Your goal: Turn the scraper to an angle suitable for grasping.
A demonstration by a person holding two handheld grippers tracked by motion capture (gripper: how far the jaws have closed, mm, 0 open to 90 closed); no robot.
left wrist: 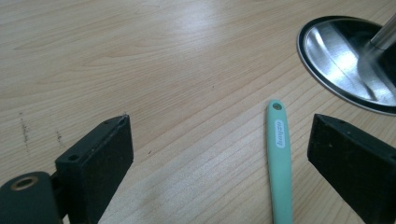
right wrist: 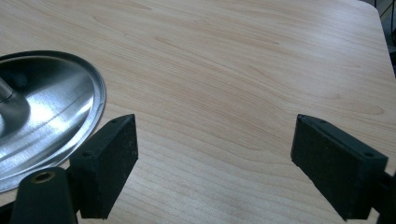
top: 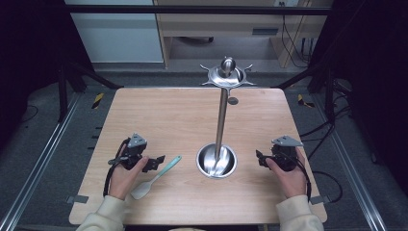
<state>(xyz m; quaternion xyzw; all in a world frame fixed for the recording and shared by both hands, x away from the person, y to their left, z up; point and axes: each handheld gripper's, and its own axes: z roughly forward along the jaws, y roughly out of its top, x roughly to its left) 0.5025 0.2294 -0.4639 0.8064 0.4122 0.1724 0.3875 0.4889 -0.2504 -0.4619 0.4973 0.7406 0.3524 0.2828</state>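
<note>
mint-green spatula lies untouched on the bench between the spread left tongs, right tongs spread too, so grasping and hanging it on the steel stand remain.

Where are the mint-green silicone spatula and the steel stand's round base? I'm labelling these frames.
mint-green silicone spatula (left wrist: 279,158): left gripper view, middle of its handle.
steel stand's round base (top: 230,166): high view, right side of its rim.
</note>
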